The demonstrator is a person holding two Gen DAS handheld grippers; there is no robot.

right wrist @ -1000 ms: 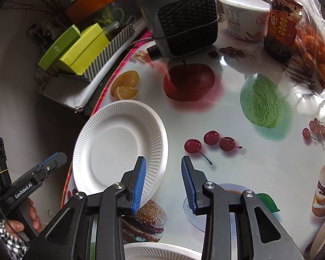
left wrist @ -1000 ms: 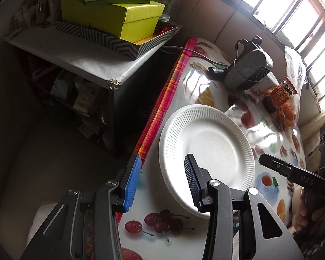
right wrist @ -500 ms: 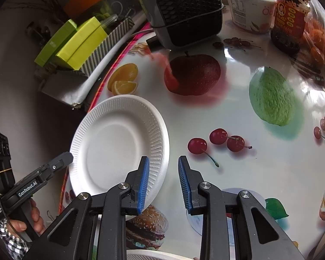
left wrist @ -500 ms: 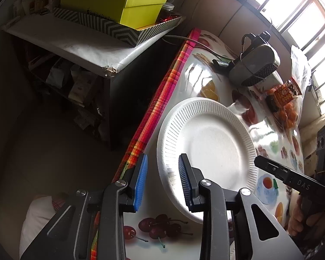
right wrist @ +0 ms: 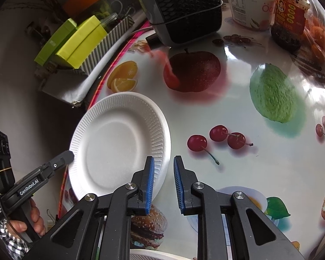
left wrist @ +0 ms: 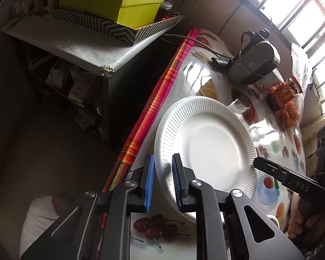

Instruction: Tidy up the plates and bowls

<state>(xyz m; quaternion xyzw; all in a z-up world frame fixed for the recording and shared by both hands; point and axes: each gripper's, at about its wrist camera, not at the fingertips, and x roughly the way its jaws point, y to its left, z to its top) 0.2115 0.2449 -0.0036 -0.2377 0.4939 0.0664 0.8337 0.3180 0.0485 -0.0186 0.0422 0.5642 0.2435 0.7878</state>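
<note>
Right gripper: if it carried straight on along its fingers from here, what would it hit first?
Most likely the white foam plate, at the rim nearest it, which shows straight ahead of the right gripper. Its jaws have just been closing, with the rim edge showing between them. Depth is unclear.

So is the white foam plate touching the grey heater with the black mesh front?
Apart. The right wrist view shows a strip of fruit-printed tablecloth lying between the white foam plate and the grey heater with the black mesh front.
</note>
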